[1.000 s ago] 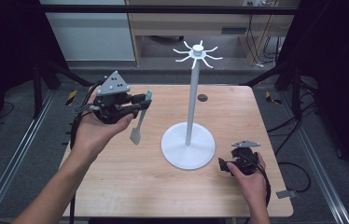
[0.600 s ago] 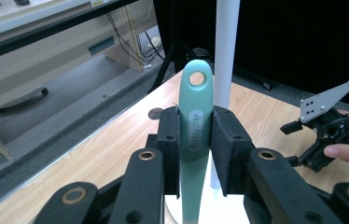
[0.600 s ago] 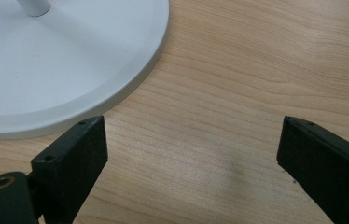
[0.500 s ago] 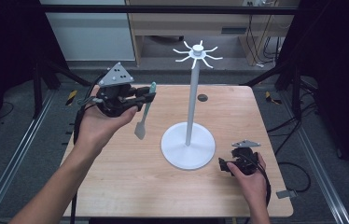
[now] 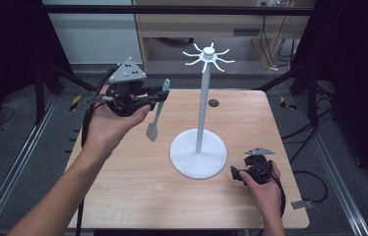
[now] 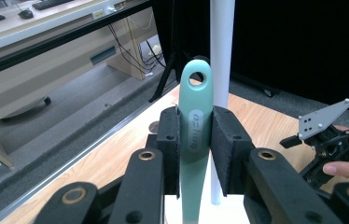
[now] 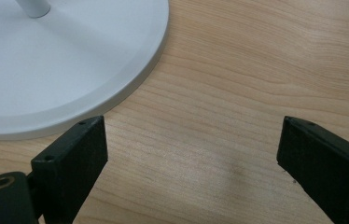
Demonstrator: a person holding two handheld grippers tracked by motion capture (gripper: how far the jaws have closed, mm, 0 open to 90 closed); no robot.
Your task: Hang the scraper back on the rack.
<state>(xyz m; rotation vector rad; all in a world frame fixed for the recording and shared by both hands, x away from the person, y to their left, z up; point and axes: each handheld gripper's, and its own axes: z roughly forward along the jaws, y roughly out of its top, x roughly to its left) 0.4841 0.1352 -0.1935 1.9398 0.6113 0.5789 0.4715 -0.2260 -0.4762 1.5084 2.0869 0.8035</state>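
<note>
**Spatula held upright beside the white stand**

The left claw (image 5: 158, 97) was clenched on a mint-green spatula (image 5: 156, 114), gripping it near the top of the handle. In the high view the spatula hung above the left part of the desk (image 5: 138, 196), clear of the wood, with its long axis nearly vertical: the handle end with its hanging hole pointed up and the grey blade pointed down, tilted slightly toward the person. In the left gripper view the handle (image 6: 195, 121) stood upright between the two black pads, the hole just above them.

A white stand (image 5: 199, 156) stood near the middle of the desk, its thin pole rising to a crown of short radial hooks (image 5: 208, 55). The pole stood directly behind the spatula handle in the left gripper view, apart from it.

The right claw (image 5: 243, 173) rested low on the desk just beside the stand's round base, spread wide with bare wood between its pads (image 7: 70, 163).

The spatula's blade was cut off at the bottom of the left gripper view, and the printing on the handle was too blurred to read.
</note>
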